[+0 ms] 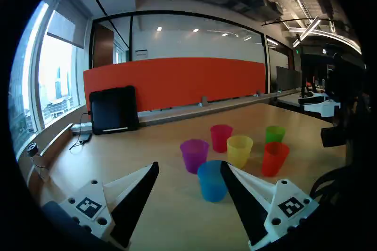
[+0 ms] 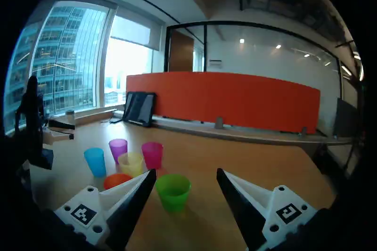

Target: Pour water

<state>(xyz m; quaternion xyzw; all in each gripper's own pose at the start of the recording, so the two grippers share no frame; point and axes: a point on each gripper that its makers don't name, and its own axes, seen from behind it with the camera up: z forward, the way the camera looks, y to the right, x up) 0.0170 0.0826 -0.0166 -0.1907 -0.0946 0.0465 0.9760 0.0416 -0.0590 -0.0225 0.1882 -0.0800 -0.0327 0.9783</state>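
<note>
Several coloured plastic cups stand close together on a wooden table (image 1: 169, 213). In the left gripper view my left gripper (image 1: 189, 165) is open, and the blue cup (image 1: 211, 181) stands upright just ahead between its fingers, nearer the right one. Behind it are the purple cup (image 1: 194, 155), pink cup (image 1: 220, 137), yellow cup (image 1: 239, 150), red cup (image 1: 274, 158) and green cup (image 1: 274, 133). In the right gripper view my right gripper (image 2: 186, 172) is open with the green cup (image 2: 173, 191) ahead between its fingertips. The left gripper (image 2: 59, 129) shows far left, near the blue cup (image 2: 95, 161).
A black tablet (image 1: 113, 109) leans against the orange partition (image 1: 174, 81) at the table's far edge, with a cable beside it. A small dark-capped container (image 1: 32, 149) stands on the window ledge at left. More desks lie beyond at the right.
</note>
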